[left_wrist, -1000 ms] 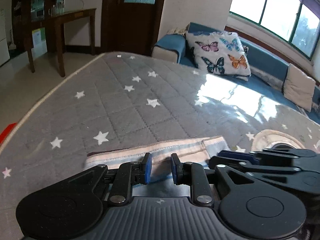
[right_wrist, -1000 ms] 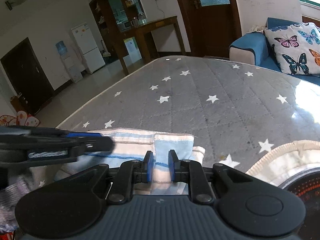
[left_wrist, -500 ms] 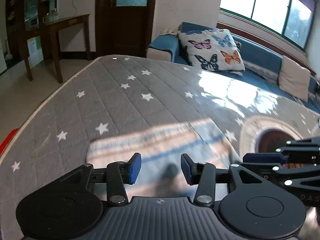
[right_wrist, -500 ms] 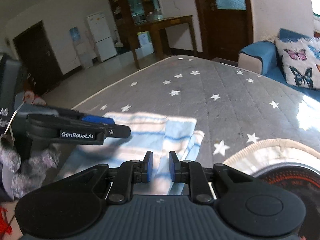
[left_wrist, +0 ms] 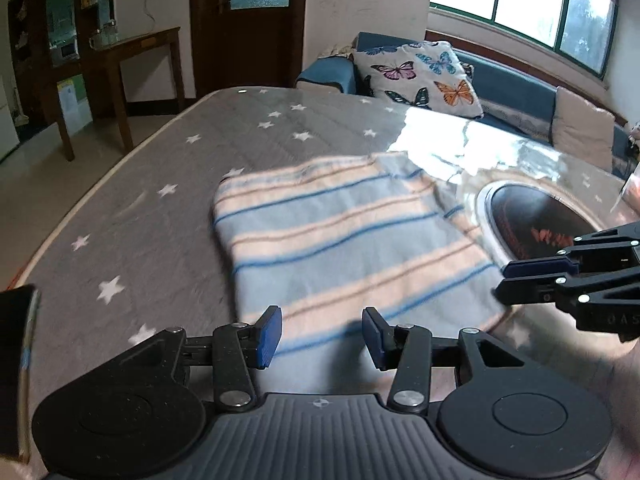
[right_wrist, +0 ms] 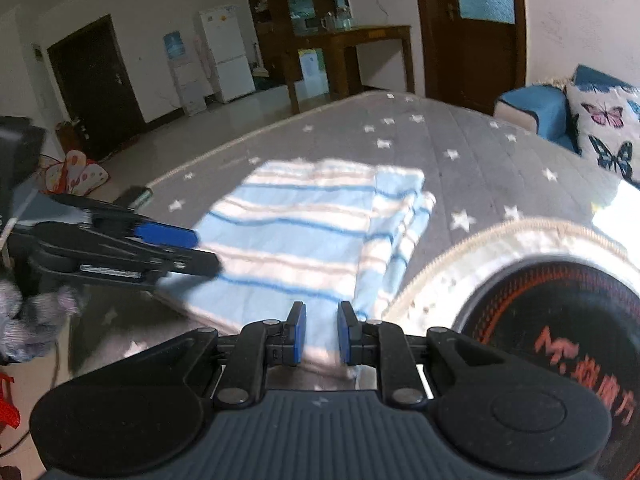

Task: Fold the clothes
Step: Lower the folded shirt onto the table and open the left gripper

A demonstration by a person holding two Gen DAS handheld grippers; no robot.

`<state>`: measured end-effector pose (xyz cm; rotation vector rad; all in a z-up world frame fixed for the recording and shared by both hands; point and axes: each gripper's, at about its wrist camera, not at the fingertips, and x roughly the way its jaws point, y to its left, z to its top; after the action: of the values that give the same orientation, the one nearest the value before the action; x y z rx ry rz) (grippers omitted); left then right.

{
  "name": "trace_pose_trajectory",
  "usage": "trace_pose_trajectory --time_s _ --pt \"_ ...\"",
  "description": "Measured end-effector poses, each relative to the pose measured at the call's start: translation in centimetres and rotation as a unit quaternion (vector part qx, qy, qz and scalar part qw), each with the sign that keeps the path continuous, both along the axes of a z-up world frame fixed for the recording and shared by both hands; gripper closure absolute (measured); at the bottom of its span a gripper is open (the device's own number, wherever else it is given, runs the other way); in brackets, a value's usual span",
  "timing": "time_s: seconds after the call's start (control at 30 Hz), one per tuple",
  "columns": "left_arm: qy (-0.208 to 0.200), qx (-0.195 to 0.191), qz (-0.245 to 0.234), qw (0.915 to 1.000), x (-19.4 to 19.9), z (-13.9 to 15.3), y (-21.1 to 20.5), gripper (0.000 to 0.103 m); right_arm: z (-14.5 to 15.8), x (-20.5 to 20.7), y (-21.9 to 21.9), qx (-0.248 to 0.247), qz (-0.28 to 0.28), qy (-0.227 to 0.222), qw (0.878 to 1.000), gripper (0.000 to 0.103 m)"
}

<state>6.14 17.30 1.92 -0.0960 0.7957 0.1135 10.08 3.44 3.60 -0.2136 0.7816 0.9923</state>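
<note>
Since a second ago both hand-held grippers have pulled back off the cloth, and the left hand-held gripper (left_wrist: 322, 336) has let go: its blue pads were pinched on the folded edge then, and now they stand clearly spread with nothing between them, hanging just above the near edge of the cloth. The right hand-held gripper (right_wrist: 321, 334) hasn't changed its gap; its pads are close together with a narrow slot left, and the cloth's near right corner shows through that slot, but I can't tell if the pads actually press on any fabric.

The folded light-blue towel-like cloth with pink-beige and dark-blue stripes (left_wrist: 348, 248) lies flat right in front of both grippers, on the grey quilted star-print mattress cover (left_wrist: 168, 216). Where a second ago only a thin strip of it showed, now the whole top layer is in sight. It's a rough rectangle, stripes running across, with the doubled layers stepping out along its right edge in the right wrist view. Both views are a bit motion-blurred.

Just right of the cloth sits a round black-and-red item with a cream braided rim (right_wrist: 560, 320), its rim close to the cloth's edge.
</note>
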Motion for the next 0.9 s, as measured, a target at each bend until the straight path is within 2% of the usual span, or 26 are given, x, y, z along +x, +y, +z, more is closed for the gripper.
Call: trace_pose_trajectory --time_s 0.2,0.23,0.37,0.43,0.53,0.63,0.67,0.77,0.9 --pt "0.009 -0.003 0.025 0.9996 -1.3 -0.2 1.0 0.055 -0.8 -0.9 -0.8 -0.005 -0.009 -0.007 1.000 0.085" --pt "0.007 -0.006 0.028 0.9996 -1.5 -0.1 1.1 0.051 -0.6 -1.1 -0.9 -0.001 -0.012 -0.007 1.000 0.085" --pt "0.002 -0.007 0.036 0.9993 -2.6 0.1 0.8 0.038 0.0 -2.0 -1.4 0.014 -0.026 -0.014 0.999 0.063" --pt "0.001 -0.006 0.040 0.9992 -3.0 0.1 0.5 0.029 0.0 -2.4 -1.6 0.019 -0.030 -0.014 0.999 0.060" --pt "-0.004 -0.004 0.044 0.9990 -3.7 0.3 0.1 0.019 -0.1 -3.2 -2.0 0.022 -0.037 -0.019 0.999 0.037" --pt "-0.010 -0.001 0.051 0.9986 -4.4 0.4 -0.1 0.010 -0.3 -4.0 -2.4 0.023 -0.043 -0.025 0.998 0.031" --pt "-0.012 -0.002 0.053 0.9985 -4.6 0.4 -0.2 0.008 -0.3 -4.1 -2.5 0.024 -0.044 -0.025 0.998 0.024" --pt "-0.016 -0.005 0.057 0.9982 -5.1 0.4 -0.2 0.002 -0.5 -4.8 -2.8 0.023 -0.049 -0.029 0.998 0.021" --pt "-0.018 -0.017 0.061 0.9978 -5.8 0.4 -0.1 0.000 -0.8 -5.8 -3.1 0.020 -0.052 -0.034 0.998 0.013"
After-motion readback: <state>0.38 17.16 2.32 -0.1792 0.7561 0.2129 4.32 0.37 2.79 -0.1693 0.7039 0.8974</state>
